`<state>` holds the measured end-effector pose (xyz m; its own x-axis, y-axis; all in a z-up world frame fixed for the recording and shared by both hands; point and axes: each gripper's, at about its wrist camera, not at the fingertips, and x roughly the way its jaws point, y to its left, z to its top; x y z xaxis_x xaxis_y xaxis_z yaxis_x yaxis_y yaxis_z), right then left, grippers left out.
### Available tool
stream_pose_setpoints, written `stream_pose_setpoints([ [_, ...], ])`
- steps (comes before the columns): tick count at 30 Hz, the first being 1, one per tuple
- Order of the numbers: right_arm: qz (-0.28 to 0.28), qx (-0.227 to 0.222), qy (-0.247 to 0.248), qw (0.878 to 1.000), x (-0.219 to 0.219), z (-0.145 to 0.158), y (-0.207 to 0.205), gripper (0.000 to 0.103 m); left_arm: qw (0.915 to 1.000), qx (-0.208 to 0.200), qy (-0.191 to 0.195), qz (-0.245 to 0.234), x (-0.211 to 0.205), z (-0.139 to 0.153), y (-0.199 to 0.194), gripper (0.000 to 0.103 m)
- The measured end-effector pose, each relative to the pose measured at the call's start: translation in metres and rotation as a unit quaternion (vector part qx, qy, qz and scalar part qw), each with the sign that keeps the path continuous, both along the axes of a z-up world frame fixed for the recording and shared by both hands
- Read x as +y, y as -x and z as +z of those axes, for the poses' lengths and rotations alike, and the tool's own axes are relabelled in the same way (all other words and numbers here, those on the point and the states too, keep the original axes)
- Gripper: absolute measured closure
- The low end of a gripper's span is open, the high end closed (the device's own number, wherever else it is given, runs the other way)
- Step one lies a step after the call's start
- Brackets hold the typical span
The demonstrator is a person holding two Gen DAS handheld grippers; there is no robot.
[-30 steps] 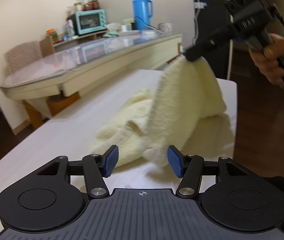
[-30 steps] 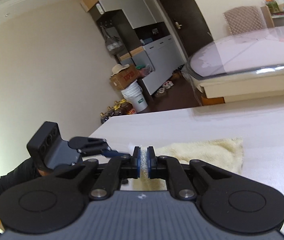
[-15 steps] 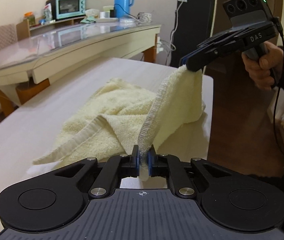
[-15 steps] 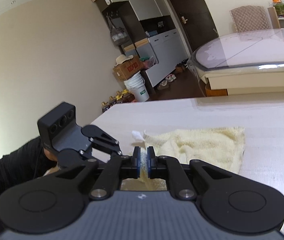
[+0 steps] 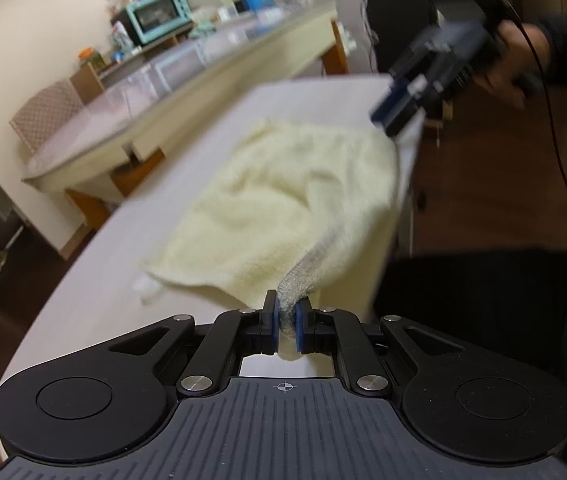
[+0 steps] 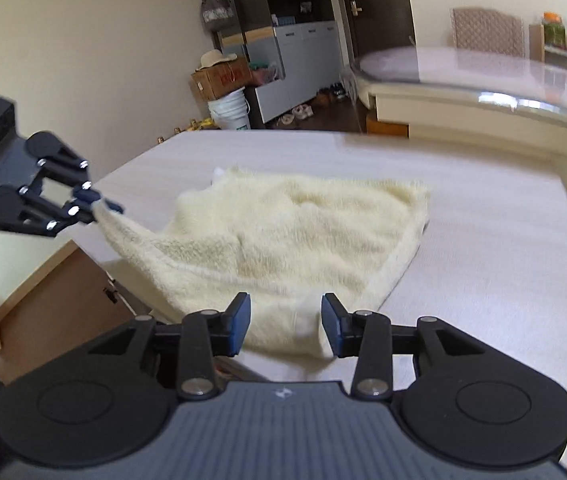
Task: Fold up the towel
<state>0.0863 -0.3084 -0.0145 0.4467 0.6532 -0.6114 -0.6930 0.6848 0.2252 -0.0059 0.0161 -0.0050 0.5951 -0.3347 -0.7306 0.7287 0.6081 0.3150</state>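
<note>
The cream towel point(image 6: 283, 236) is lying rumpled on the pale tabletop point(image 6: 483, 240), with one side hanging past the near edge. A corner is being pinched tight between the blue pads of the left tool point(image 5: 286, 322), and the fabric is being held stretched off the tabletop edge. The jaws of the right tool point(image 6: 285, 322) are opening; a fold of towel is lying between the pads, not pressed by them. In the left wrist view the right tool point(image 5: 393, 114) is blurred and its pads are hard to make out. The hand point(image 5: 511, 64) holding it is partly cut off by the frame. The towel's underside is hidden. Background clutter is too smeared to be told.
</note>
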Motion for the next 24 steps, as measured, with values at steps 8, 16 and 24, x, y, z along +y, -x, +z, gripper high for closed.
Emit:
stream_pose_setpoints([
  [8, 0.001, 0.031, -0.034, 0.999, 0.002, -0.009, -0.023, 0.048, 0.9998, 0.006, 0.0, 0.017, 0.004, -0.013, 0.008, 0.095],
  [16, 0.0, 0.077, -0.071, 0.995, -0.005, -0.016, -0.025, 0.092, 0.9998, 0.004, -0.002, 0.021, 0.003, -0.018, 0.015, 0.095],
  [24, 0.011, 0.032, -0.045, 0.998, -0.006, -0.002, 0.004, 0.093, 0.9997, -0.018, -0.008, 0.015, -0.003, -0.027, 0.025, 0.087],
])
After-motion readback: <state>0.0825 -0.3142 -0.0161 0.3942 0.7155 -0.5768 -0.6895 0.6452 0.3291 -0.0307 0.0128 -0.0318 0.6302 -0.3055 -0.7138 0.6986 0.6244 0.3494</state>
